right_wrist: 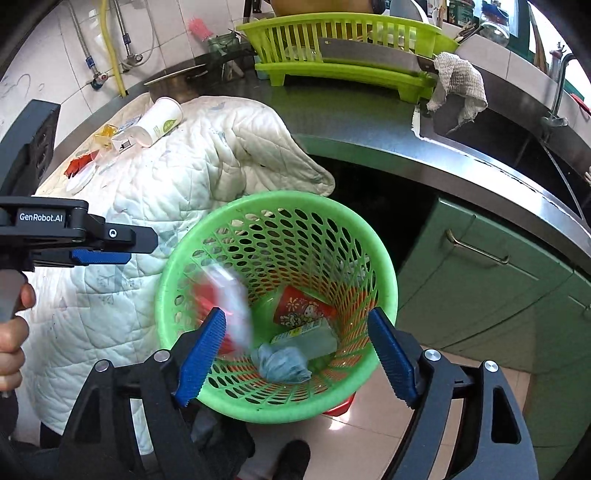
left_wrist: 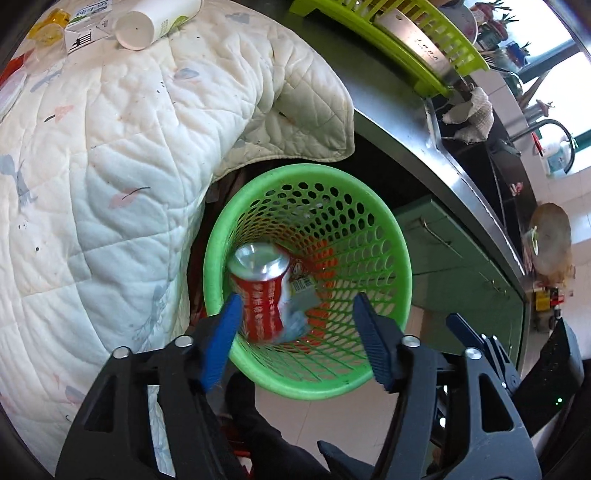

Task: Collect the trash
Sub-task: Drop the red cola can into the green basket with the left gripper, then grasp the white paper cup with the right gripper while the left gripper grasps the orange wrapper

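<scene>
A green mesh basket (left_wrist: pixel 391 254) (right_wrist: pixel 384 295) stands on the floor beside a quilt-covered surface. My left gripper (left_wrist: pixel 297 301) hangs open above it. A dented red can (left_wrist: pixel 260 295) sits blurred by its left pad, clear of the right pad. The same can (right_wrist: pixel 225 306) appears as a red-white smear inside the basket rim. My right gripper (right_wrist: pixel 297 314) is open over the basket with nothing gripped. In the basket lie a red printed cup (right_wrist: pixel 299 306), a blue crumpled wad (right_wrist: pixel 280 363) and a clear packet (right_wrist: pixel 310 338). The left gripper (right_wrist: pixel 129 251) shows side-on at the left.
On the white quilt (left_wrist: pixel 92 166) (right_wrist: pixel 166 184) lie a tipped white paper cup (left_wrist: pixel 147 22) (right_wrist: pixel 162 122), a small carton (right_wrist: pixel 123 142) and yellow and red wrappers (right_wrist: pixel 79 162). A steel counter (right_wrist: pixel 369 122) bears a green dish rack (right_wrist: pixel 343 48). A person's hand (right_wrist: pixel 11 339) holds the left tool.
</scene>
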`<state>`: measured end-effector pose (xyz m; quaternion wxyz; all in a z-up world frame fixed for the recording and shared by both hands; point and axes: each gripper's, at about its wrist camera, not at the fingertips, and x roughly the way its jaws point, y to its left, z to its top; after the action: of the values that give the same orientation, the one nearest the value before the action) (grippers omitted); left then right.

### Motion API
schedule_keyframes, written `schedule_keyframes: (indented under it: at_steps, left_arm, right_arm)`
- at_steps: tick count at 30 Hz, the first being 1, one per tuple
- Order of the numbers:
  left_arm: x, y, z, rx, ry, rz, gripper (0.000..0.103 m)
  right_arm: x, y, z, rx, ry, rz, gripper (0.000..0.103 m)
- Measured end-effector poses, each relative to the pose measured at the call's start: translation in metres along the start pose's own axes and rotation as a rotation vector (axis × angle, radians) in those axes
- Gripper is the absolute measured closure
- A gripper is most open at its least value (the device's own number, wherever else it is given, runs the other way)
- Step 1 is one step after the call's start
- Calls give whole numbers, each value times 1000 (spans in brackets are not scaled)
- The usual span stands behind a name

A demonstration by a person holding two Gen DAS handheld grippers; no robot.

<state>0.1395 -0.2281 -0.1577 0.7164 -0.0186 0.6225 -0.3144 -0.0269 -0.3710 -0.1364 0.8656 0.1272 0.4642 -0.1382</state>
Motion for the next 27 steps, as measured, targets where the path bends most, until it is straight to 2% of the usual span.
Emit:
schedule_keyframes:
  at_steps: [9,16,27]
  left_arm:
    - [-17,15,0,-27,-33,20,31]
    - [-48,38,4,-60,-105,48,27]
    - [-88,75,14,-95,-196,113,24]
  right_arm:
    - [-5,8,5,-13,-24,11,23]
    - [-4,20,16,-20,-34,43,21]
    - [6,61,54,-72,-61,103,20]
